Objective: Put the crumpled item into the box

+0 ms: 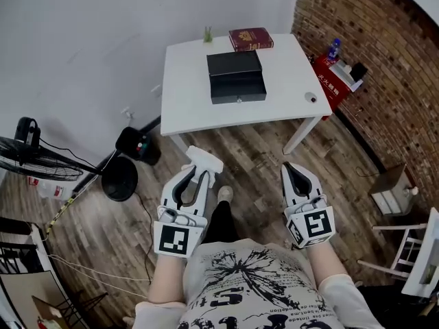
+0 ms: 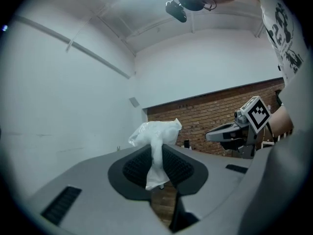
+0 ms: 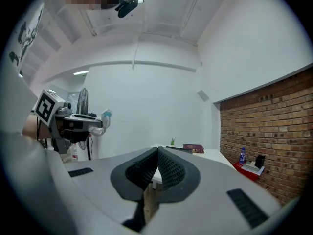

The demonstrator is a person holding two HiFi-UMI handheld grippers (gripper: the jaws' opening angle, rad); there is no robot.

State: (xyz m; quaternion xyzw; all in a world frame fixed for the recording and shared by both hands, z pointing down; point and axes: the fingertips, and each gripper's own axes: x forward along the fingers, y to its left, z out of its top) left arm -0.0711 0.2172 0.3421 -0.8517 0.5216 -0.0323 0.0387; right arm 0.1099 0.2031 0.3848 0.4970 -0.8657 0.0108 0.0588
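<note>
A crumpled white item (image 1: 204,160) is pinched in my left gripper (image 1: 198,173), held over the wooden floor short of the table. In the left gripper view the crumpled item (image 2: 156,137) sticks up from between the closed pads. A black box (image 1: 236,76) lies open on the white table (image 1: 185,94), well ahead of both grippers. My right gripper (image 1: 290,168) hovers beside the left one, its jaws shut with nothing between them. In the right gripper view my right gripper (image 3: 157,154) points toward the table (image 3: 208,153), and the left gripper's crumpled item (image 3: 104,116) shows at the left.
A dark red book (image 1: 250,38) and a small green plant (image 1: 207,34) sit at the table's far edge. A fan (image 1: 31,155) and a round black base (image 1: 121,178) stand left. A red stand with a bottle (image 1: 333,49) meets the brick wall; a white chair (image 1: 405,252) is at right.
</note>
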